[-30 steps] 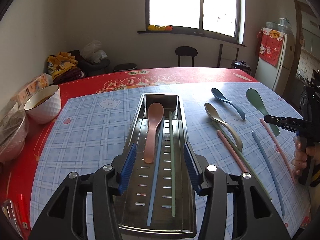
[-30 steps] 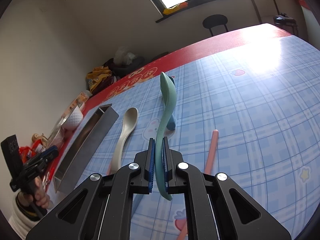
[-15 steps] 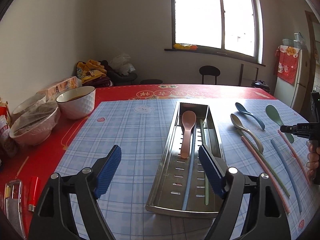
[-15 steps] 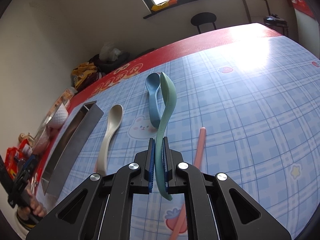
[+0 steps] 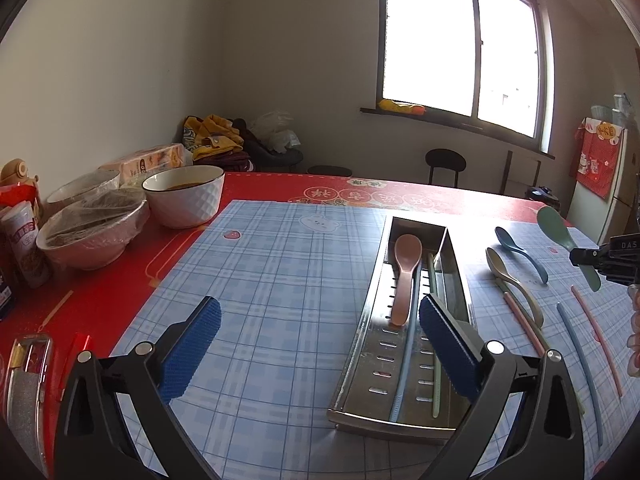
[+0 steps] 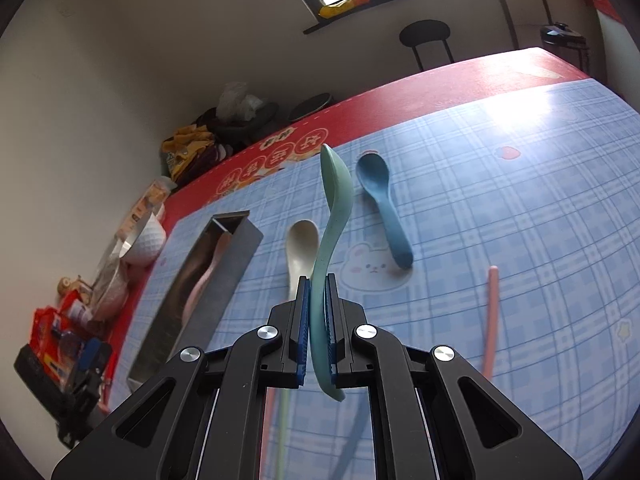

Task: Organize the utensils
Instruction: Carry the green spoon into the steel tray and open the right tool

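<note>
A steel utensil tray (image 5: pixel 454 264) lies on the blue checked mat and holds a pink spoon (image 5: pixel 406 272), a blue chopstick and a green one. My left gripper (image 5: pixel 318 308) hovers just left of the tray's near end; its jaws are opening wide with nothing between them. My right gripper (image 6: pixel 318 284) is shut on the handle of a green spoon (image 6: pixel 336 200), held in the air right of the tray (image 6: pixel 224 276). The left wrist view shows that gripper (image 5: pixel 600 256) at the right edge. A beige spoon (image 6: pixel 302 248), a blue spoon (image 6: pixel 384 204) and a pink chopstick (image 6: pixel 490 320) lie on the mat.
A white bowl (image 5: pixel 184 196) and a film-covered bowl (image 5: pixel 92 228) stand on the red cloth at the left, with packets behind them. A lighter (image 5: pixel 76 344) lies at the near left. More chopsticks (image 5: pixel 580 360) lie right of the tray.
My left gripper's jaws have spread wide and it has shifted left off the tray. My right gripper has lifted the green spoon and carried it towards the tray.
</note>
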`<state>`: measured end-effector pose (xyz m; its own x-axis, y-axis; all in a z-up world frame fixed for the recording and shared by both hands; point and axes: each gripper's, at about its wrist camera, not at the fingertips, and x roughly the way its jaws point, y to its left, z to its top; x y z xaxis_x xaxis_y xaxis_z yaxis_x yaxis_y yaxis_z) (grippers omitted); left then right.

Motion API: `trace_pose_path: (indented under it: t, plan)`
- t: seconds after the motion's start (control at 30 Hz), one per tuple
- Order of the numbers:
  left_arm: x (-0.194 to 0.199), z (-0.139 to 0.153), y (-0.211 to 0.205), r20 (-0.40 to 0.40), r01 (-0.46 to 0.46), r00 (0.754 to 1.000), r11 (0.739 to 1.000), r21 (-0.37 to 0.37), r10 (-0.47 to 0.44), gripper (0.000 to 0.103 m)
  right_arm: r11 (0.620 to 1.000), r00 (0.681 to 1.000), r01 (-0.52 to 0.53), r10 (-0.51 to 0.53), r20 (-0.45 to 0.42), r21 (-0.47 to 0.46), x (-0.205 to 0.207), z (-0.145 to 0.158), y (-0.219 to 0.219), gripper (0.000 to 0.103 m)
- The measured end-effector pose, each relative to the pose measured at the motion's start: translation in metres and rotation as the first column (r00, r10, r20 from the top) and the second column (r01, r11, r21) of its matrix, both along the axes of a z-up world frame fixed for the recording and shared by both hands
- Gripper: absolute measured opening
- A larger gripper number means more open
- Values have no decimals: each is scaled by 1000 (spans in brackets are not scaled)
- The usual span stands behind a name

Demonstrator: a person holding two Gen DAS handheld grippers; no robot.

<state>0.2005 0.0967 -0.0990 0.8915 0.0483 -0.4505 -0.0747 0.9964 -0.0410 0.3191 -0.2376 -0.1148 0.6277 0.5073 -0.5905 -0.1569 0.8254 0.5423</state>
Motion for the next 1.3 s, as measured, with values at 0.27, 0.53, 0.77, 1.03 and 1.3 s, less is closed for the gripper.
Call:
trace_pose_path:
  t: [0.27,0.53,0.77,1.03,1.3]
  plan:
    - [5,-3,15,-30,-32,999,997,-69,30,97,976,987,-28,61,-147,216,19,-10,71,7]
    - [6,-3,14,-32,-35,999,997,-67,33,97,959,959,-36,112,-259,281,37,-21,138,7]
    - [8,-5,21,-47,-36,998,994,-104,31,97,956,936,24,81,-342,293,50,-33,158,8]
    - [9,-6,22,-51,-37,998,993,-109,31,97,957,916,72,48,-398,281,54,-45,167,9]
    - [11,-7,24,-58,-41,998,992,-118,34,97,961,908,28,91,-409,276,56,-49,175,10]
